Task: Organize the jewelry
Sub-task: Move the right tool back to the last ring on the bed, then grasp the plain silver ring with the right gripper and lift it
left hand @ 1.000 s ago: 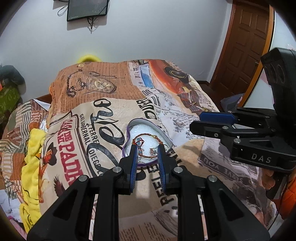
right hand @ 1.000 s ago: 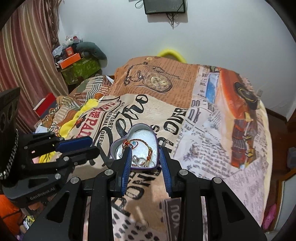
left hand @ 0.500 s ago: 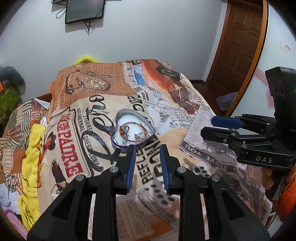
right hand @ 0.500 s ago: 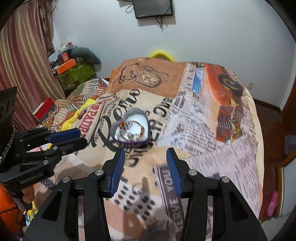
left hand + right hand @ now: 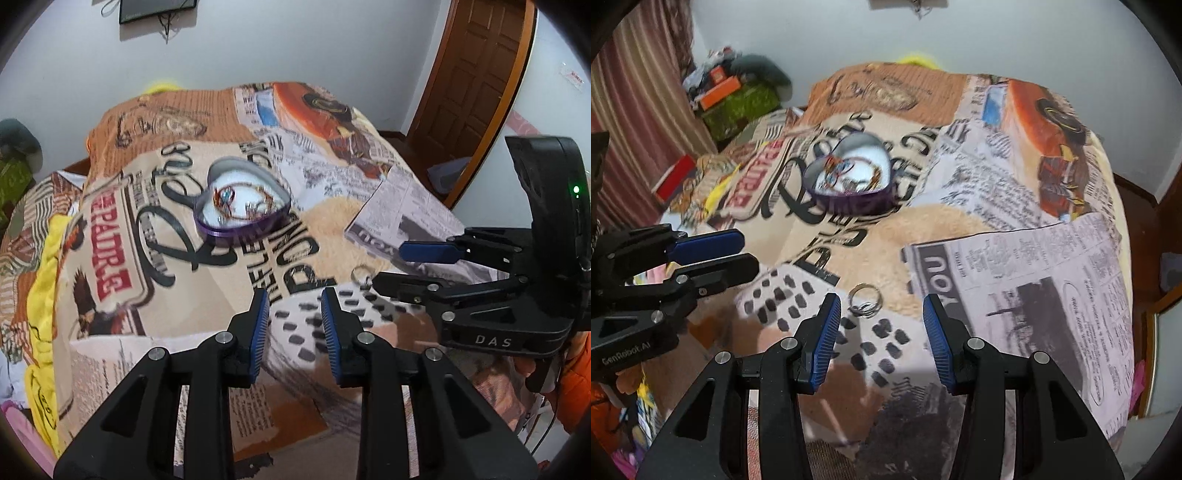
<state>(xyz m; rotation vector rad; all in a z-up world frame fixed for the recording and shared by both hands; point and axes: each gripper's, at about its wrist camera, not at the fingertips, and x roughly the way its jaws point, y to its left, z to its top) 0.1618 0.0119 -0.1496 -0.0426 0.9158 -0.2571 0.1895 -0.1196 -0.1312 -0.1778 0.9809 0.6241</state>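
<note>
A purple heart-shaped tin lies open on the bed with bracelets and small jewelry pieces inside; it also shows in the right wrist view. A silver ring piece lies on the blanket just ahead of my right gripper, which is open and empty. The ring also shows in the left wrist view, beside the right gripper's lower finger. My left gripper is open and empty, well short of the tin.
The bed is covered by a newspaper-print blanket. A yellow cloth lies at the left edge. A wooden door stands at the right. Boxes and clutter are stacked by the curtain at the left.
Both grippers have pulled back from the tin toward the near edge of the bed. The right gripper has opened wider, and the ring now lies just ahead of its fingers.
</note>
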